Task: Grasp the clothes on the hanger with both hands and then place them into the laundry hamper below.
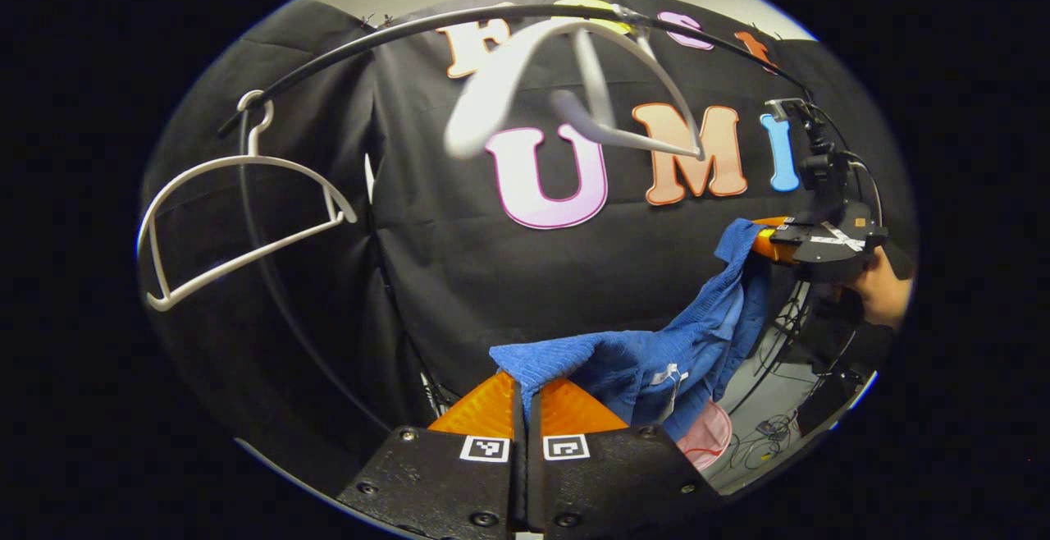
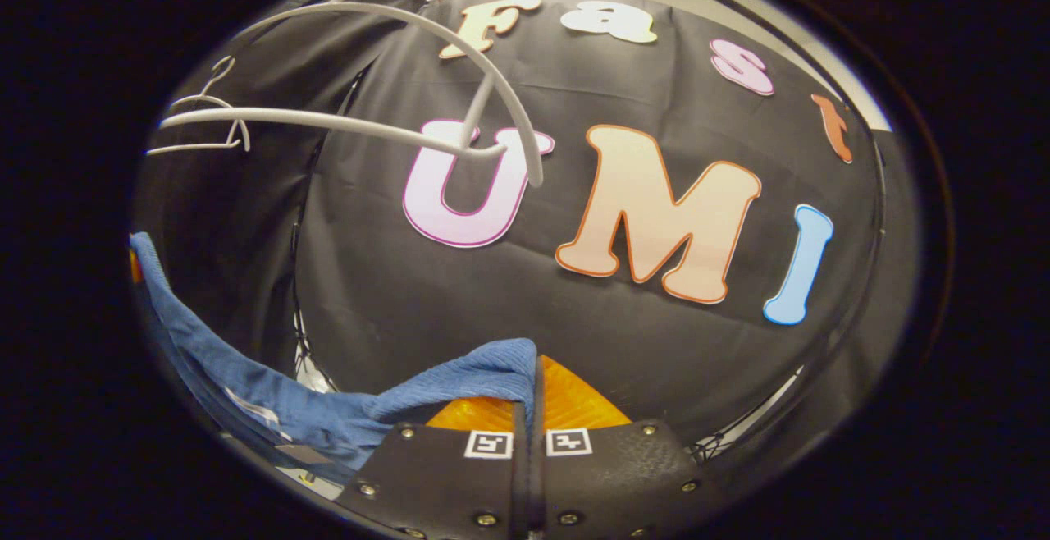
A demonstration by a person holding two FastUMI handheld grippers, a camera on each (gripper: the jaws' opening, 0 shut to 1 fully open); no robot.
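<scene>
Hanging between both tongs, a blue garment (image 1: pixel 656 359) is held off its hanger.

One end is pinched between the closed fingers of the left tongs (image 1: pixel 525 396), the other by the right tongs (image 2: pixel 529 384), seen farther off in a hand (image 1: pixel 878 290). A bare white hanger (image 1: pixel 574 89) hangs blurred on the rail (image 1: pixel 394 31) above; a second hanger (image 1: pixel 238 220) hangs to the left.

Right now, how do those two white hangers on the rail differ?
The far hanger hangs still and sharp from its hook near the rail's left end; the near hanger is blurred, seemingly swinging. The far hanger hangs fairly level; the near hanger is tipped at a steep angle. Both are white, bare and on the same black rail, while the blue garment stretches between the two claws below.
</scene>
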